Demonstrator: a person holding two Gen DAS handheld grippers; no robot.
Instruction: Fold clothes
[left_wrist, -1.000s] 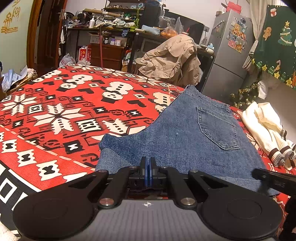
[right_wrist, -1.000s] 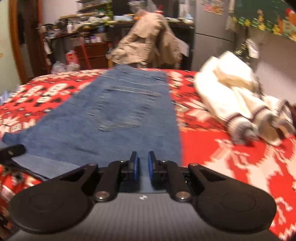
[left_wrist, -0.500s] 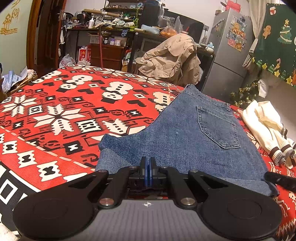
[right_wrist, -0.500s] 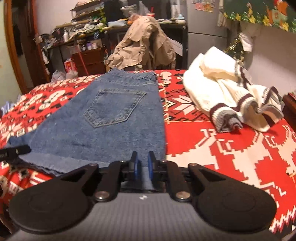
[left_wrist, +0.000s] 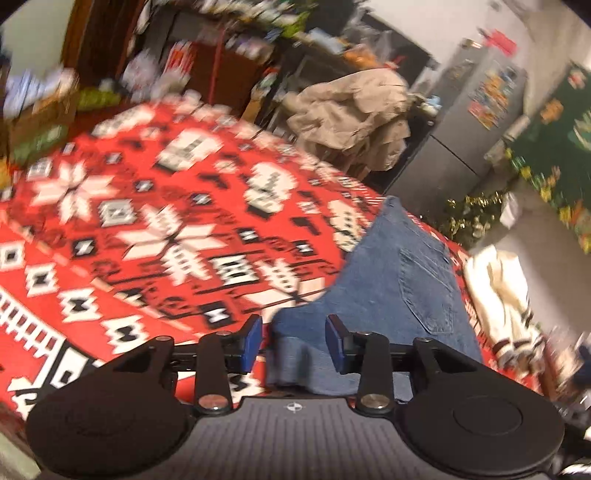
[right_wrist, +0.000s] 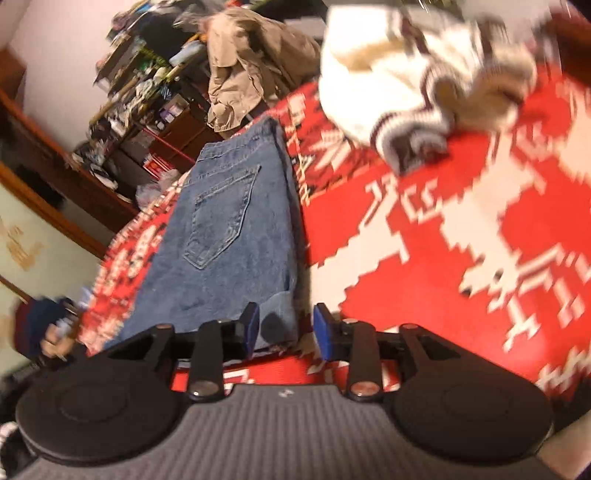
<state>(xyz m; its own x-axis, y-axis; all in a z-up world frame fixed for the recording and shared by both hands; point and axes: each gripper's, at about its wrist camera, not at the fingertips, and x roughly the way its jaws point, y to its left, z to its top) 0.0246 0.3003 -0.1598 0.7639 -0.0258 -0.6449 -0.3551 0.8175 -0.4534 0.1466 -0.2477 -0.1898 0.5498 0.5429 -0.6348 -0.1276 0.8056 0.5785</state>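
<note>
Currently: folded denim jeans (left_wrist: 399, 291) flat on red patterned woven blanket (left_wrist: 155, 221) | left gripper (left_wrist: 294, 343) jaws wide apart, empty, at hem | right gripper (right_wrist: 283, 329) likewise | cream knit sweater (right_wrist: 413, 74) heaped beside.

Motion blur smears both of your wrist views: the clutter on the far shelves (left_wrist: 236, 40) cannot be told item from item, and the pattern of the red blanket (right_wrist: 461, 236) streaks at the right. The near hem of the denim shorts (left_wrist: 388, 291) runs behind your left gripper (left_wrist: 294, 341) body, so whether cloth lies between the spread blue pads cannot be told. In your right view, the cream sweater (right_wrist: 417, 70) is cut off by the top edge, and your hand (right_wrist: 51, 341) at lower left is a blurred patch, its grip unreadable.
</note>
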